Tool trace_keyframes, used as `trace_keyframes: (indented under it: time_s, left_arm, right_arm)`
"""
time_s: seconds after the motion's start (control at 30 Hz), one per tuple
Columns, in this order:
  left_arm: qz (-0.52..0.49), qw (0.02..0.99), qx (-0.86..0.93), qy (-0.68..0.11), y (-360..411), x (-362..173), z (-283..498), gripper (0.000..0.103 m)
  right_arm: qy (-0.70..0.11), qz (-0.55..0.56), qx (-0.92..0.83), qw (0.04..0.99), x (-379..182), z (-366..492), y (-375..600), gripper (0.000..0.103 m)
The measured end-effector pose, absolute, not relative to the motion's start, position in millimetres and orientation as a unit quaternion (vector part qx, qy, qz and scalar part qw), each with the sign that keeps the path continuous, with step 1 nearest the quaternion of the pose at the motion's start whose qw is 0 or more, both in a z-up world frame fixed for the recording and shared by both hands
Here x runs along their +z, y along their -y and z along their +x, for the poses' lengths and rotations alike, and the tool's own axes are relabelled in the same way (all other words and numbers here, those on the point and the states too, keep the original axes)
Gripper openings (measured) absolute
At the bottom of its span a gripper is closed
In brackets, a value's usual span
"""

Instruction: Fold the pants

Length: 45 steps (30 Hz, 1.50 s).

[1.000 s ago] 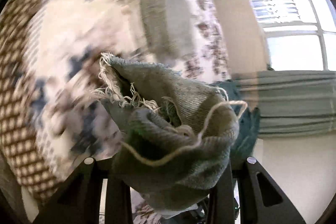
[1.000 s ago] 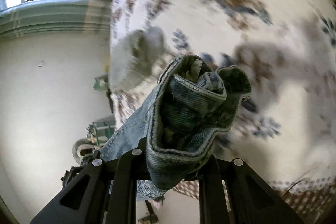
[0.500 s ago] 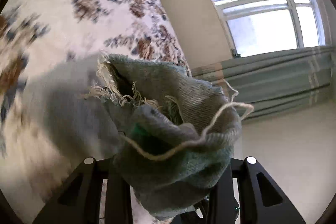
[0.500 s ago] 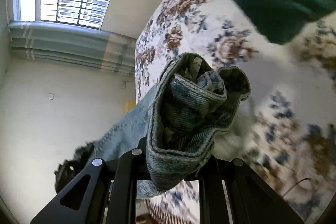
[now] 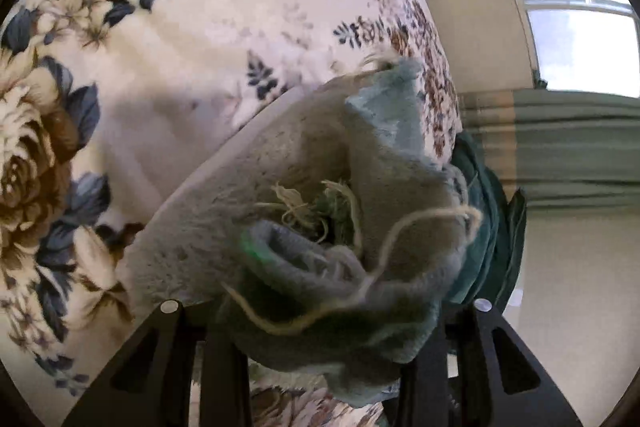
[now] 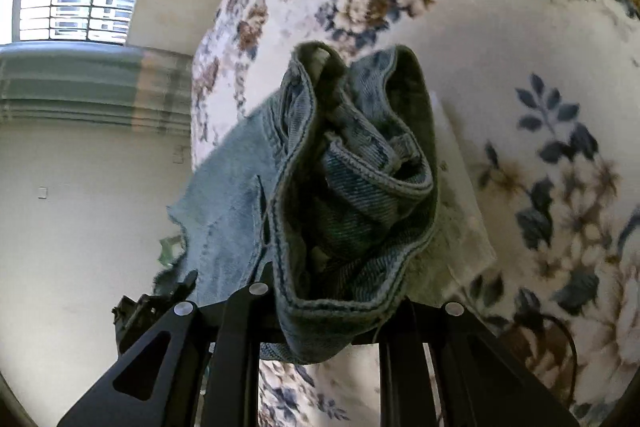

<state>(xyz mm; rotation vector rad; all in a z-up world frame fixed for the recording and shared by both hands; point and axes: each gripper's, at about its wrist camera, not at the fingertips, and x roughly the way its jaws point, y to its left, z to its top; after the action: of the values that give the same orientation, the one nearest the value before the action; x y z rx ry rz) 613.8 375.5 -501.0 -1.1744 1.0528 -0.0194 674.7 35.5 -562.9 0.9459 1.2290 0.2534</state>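
Jeans (image 6: 352, 211) hung bunched in both clamped jaws above the floral bed (image 5: 200, 27); the fold needed both ends lowered level, edges matched.

Left gripper (image 5: 324, 339) and right gripper (image 6: 316, 331) both clamped.

floral bedspread (image 5: 208, 39); pants (image 6: 240, 187) draped on it

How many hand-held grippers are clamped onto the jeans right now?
2. The left hand-held gripper pinches a frayed hem of the jeans; the right hand-held gripper pinches a bunched stitched edge. Both are above the floral blanket.
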Motion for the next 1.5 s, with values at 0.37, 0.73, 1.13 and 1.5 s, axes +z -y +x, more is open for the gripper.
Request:
trace_keyframes:
  time_s: [0.37, 0.73, 1.13, 1.5]
  left_arm:
    - [-0.373, 0.753, 0.041, -0.541, -366.7, -447.8, 598.0, 0.093]
    - [-0.076, 0.831, 0.079, -0.545, -290.6, -356.5, 546.1, 0.094]
    - [-0.035, 0.89, 0.075, -0.448, -244.0, -207.4, 424.5, 0.094]
    - [-0.043, 0.919, 0.082, -0.384, -225.3, -98.4, 289.2, 0.094]
  right_arm:
    - [-0.603, 0.278, 0.063, 0.745, -508.1, 647.1, -35.8, 0.09]
    - [-0.559, 0.044, -0.021, 0.828, -382.8, 576.2, -66.9, 0.103]
    - [-0.46, 0.01, 0.002, 0.888, -203.2, 415.0, -54.7, 0.103]
    - [-0.385, -0.01, 0.05, 0.921, -65.4, 254.6, -49.3, 0.103]
